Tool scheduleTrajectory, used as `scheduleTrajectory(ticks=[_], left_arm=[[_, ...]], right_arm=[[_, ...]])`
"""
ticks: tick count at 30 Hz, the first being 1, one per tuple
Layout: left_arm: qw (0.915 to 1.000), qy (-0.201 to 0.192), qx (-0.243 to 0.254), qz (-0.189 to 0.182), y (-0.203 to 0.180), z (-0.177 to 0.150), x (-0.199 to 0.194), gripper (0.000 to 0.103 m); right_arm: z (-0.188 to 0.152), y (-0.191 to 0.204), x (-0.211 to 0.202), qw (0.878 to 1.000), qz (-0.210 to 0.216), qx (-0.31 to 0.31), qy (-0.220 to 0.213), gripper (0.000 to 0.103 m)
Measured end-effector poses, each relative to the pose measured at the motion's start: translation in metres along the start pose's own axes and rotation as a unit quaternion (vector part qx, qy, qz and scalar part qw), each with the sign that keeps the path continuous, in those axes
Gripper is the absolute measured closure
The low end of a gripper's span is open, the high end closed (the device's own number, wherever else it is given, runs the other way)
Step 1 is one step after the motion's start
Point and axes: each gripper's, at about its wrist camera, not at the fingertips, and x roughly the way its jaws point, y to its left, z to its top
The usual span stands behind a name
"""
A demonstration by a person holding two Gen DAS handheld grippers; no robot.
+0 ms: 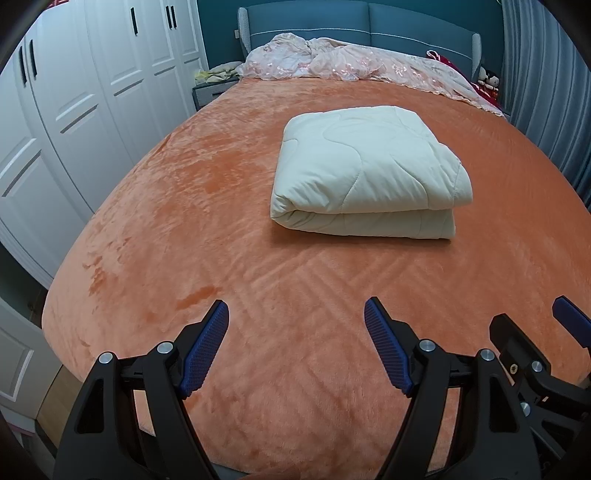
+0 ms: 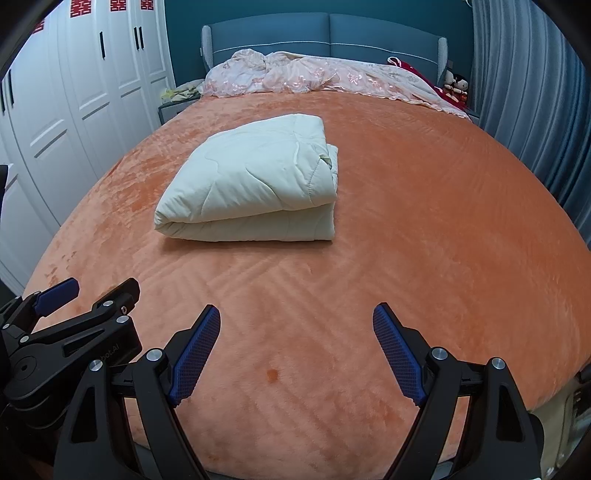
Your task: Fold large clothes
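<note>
The bed [image 1: 184, 229], covered in orange plush, fills nearly everything ahead of both tongs; its near edge runs just under them and its left edge falls away toward the white wardrobe [image 1: 74, 110]. A grey-blue curtain [image 2: 535, 110] hangs close along the bed's right side. A pink lace cover [image 1: 351, 66] lies crumpled at the far end, against the blue headboard [image 1: 369, 26]. The folded cream quilt [image 1: 365, 173] sits mid-bed, well ahead of the tongs, right of centre from the left tongs [image 1: 295, 325] and left of centre from the right tongs [image 2: 295, 325], with bare plush all round it. Both tongs hang wide, side by side, holding nothing. Red paper characters [image 2: 79, 7] mark the wardrobe tops; faint lettering ending "bot.AI" shows on the left tongs' body.
</note>
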Motion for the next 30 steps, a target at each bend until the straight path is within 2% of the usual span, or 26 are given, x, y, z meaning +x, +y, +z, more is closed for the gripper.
scheduleTrajectory(ticks=[15, 24, 30], left_arm=[[1.0, 0.002, 0.002, -0.002, -0.001, 0.001, 0.002, 0.03], [0.999, 0.001, -0.001, -0.044, 0.004, -0.002, 0.013, 0.029], [0.9988, -0.007, 0.005, -0.048, 0.005, -0.003, 0.012, 0.016]], right_arm=[[0.001, -0.001, 0.002, 1.0, 0.0, -0.001, 0.003, 0.02], [-0.001, -0.005, 0.004, 1.0, 0.003, 0.006, 0.004, 0.02], [-0.003, -0.008, 0.002, 1.0, 0.013, 0.005, -0.002, 0.02]])
